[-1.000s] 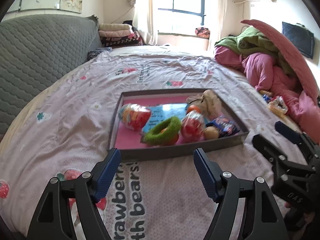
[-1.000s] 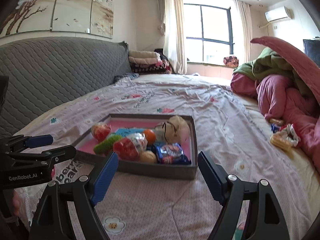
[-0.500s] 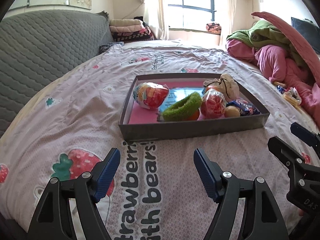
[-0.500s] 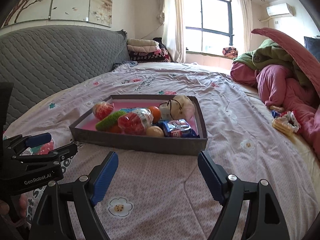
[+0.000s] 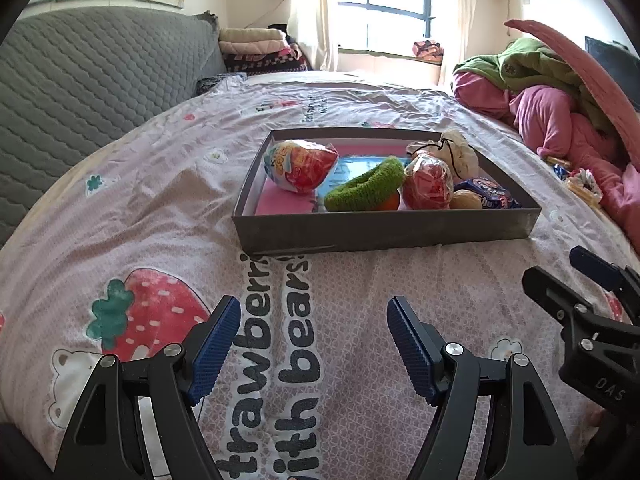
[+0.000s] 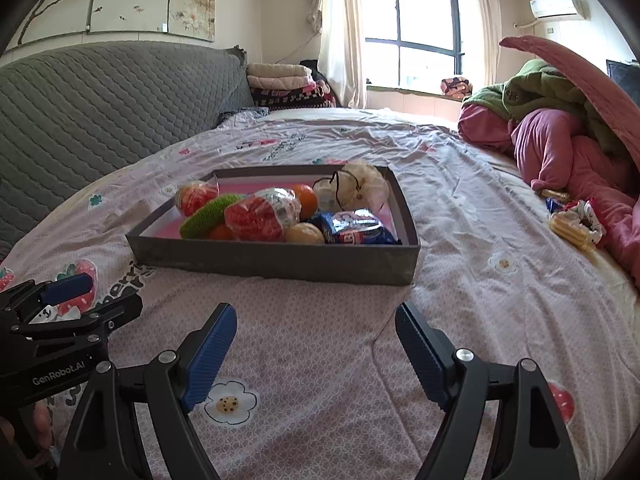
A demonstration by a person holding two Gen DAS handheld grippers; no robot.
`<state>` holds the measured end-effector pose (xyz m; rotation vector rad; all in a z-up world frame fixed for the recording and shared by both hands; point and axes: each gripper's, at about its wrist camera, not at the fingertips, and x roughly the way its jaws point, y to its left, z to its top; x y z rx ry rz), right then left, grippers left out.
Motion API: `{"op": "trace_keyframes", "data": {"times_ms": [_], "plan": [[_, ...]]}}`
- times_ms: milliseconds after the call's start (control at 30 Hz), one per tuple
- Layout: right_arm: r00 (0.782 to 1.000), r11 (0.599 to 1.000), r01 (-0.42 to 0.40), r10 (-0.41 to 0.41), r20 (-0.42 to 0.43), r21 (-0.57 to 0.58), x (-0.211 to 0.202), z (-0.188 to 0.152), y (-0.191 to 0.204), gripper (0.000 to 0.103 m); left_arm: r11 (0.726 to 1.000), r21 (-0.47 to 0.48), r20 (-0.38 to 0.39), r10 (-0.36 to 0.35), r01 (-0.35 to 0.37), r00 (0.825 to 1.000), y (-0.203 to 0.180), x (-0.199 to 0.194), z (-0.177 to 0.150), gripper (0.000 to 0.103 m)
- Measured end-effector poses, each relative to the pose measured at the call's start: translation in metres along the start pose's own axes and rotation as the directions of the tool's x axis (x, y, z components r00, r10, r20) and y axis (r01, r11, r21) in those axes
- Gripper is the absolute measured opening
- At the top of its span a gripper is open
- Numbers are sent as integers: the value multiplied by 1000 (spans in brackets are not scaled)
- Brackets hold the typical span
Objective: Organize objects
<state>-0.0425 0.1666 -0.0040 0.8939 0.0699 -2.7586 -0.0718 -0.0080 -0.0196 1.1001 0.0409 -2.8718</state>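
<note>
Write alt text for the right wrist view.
The open right gripper hovers empty over a pink strawberry-print bedsheet, facing a shallow grey tray of wrapped snacks and an orange. The left gripper shows at the left edge.

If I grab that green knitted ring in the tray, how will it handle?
The green knitted ring looks soft, so it would likely squash between the pads and sag. It seems light and fuzzy, so probably not slippery. It leans on an orange fruit, which might roll once freed.
</note>
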Motion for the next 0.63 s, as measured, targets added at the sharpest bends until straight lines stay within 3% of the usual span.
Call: {"op": "trace_keyframes", "data": {"times_ms": [133, 633], "plan": [[1000, 1000, 2, -2, -13, 4, 4, -2, 0, 81, 999, -17, -11, -32, 32, 999, 0, 3, -3, 77], [999, 1000, 6, -7, -49, -17, 14, -6, 4, 81, 1000, -6, -7, -26, 26, 1000, -1, 8, -6, 77]]}}
